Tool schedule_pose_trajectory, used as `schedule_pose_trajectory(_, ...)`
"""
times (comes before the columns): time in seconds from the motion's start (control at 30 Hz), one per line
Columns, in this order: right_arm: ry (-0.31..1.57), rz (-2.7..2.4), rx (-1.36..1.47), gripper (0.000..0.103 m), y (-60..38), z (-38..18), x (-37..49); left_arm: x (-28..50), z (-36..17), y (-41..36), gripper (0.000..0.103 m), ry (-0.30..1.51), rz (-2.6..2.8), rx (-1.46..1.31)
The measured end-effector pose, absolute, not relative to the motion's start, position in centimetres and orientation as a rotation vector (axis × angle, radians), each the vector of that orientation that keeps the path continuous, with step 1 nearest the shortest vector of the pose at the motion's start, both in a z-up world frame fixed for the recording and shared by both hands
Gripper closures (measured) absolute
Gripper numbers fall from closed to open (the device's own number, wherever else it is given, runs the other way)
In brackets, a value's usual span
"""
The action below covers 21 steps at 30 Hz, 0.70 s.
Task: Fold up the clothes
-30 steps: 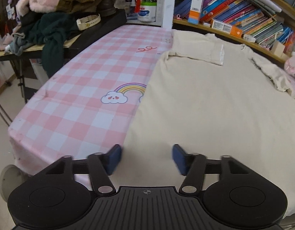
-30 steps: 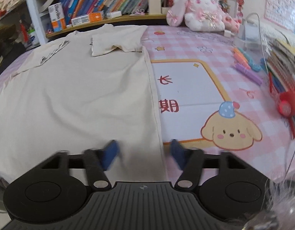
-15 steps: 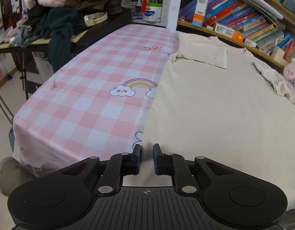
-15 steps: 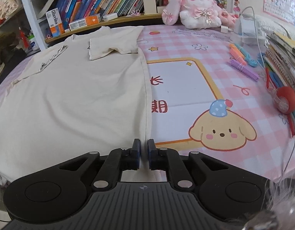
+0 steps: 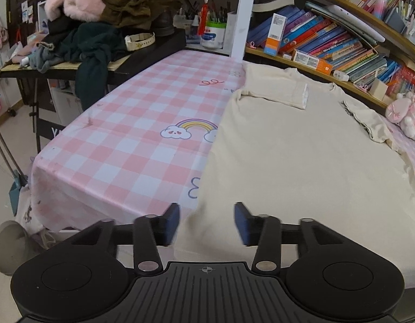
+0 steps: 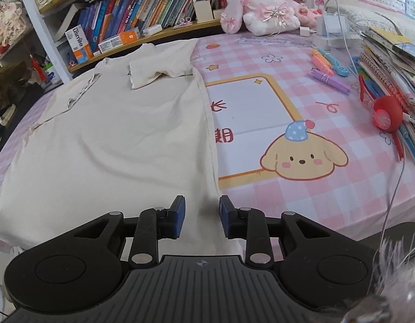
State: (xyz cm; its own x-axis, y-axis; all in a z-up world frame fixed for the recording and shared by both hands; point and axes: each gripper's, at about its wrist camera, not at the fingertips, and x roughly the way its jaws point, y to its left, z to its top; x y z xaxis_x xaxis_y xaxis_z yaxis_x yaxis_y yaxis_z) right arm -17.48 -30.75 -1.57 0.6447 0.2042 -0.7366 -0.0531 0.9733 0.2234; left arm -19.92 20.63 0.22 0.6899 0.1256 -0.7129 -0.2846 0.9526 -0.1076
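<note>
A cream T-shirt [image 5: 301,156] lies flat on the pink checked tablecloth [image 5: 126,145], both sleeves folded inward near the far shelf. It also shows in the right wrist view [image 6: 121,140]. My left gripper [image 5: 206,222] is open, straddling the shirt's left hem corner at the table's near edge. My right gripper [image 6: 201,218] is open, jaws moderately apart, over the shirt's right hem corner. Neither holds cloth.
A pile of dark and pink clothes [image 5: 99,27] sits on a side table at the left. Bookshelves [image 5: 328,43] line the back. A plush rabbit [image 6: 261,8], markers [image 6: 328,70], books [image 6: 390,62] and a red object [image 6: 387,114] lie right of the shirt.
Both grippers were open a second ago, shut at the hem corners half a second ago, and stand open again now. The shirt lies as before.
</note>
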Motion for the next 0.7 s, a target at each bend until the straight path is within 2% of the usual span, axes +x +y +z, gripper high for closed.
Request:
schedule_pose_trajectory(0.17, 0.874, 0.154, 0.200, 0.069, -30.7, -1.7, -18.0, -20.4, 0.1, 20.5, 0.051, 0.789, 0.253, -0.211)
schedule_pose_trajectory(0.23, 0.883, 0.155, 0.205, 0.066, -30.7, -1.8, -18.1, -20.6, 0.1, 20.4, 0.031, 0.786, 0.264, -0.209)
schedule_pose_trajectory(0.3, 0.894, 0.162, 0.197, 0.063, -30.6, -1.8, -18.2, -21.2, 0.3, 20.2, 0.022, 0.756, 0.279, -0.208)
schedule_pose_trajectory(0.53, 0.905, 0.161, 0.205, 0.051, -30.8, -1.8, -18.5, -21.5, -0.5, 20.2, 0.018, 0.801, 0.279, -0.203)
schedule_pose_trajectory(0.7, 0.921, 0.150, 0.227, 0.047, -31.2, -2.0, -18.8, -21.5, -0.8, 20.7, 0.013, 0.826, 0.304, -0.238)
